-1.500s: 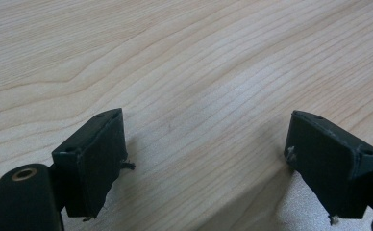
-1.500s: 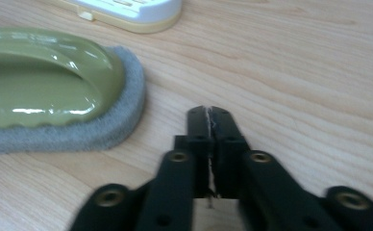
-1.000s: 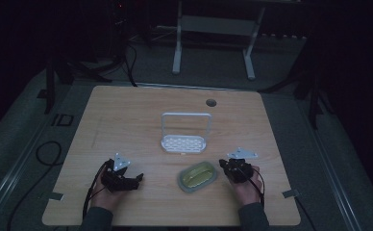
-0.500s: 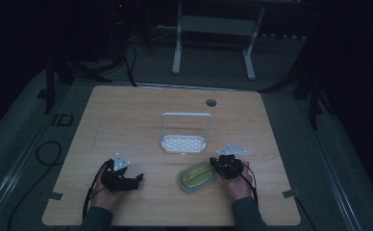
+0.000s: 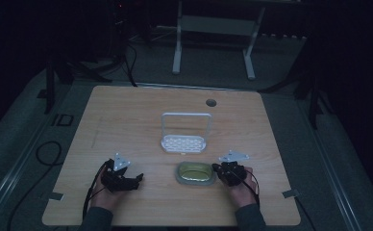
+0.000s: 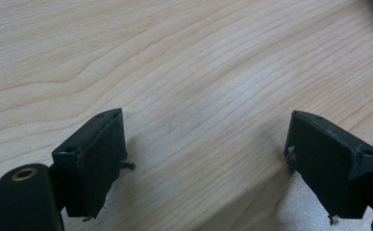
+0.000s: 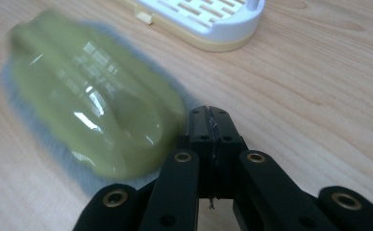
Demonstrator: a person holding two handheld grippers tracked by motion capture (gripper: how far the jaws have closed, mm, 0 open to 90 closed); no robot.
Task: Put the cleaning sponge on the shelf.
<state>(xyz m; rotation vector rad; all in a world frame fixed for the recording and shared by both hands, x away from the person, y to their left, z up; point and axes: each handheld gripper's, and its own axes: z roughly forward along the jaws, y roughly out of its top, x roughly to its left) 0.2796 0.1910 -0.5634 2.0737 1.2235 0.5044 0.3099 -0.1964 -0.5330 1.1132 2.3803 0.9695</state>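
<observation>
Hand-held gripper beside dish, wooden table, dark room

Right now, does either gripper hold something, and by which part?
Nothing is held. The left gripper is open over bare table; the right gripper is shut, empty, beside the green dish.
</observation>
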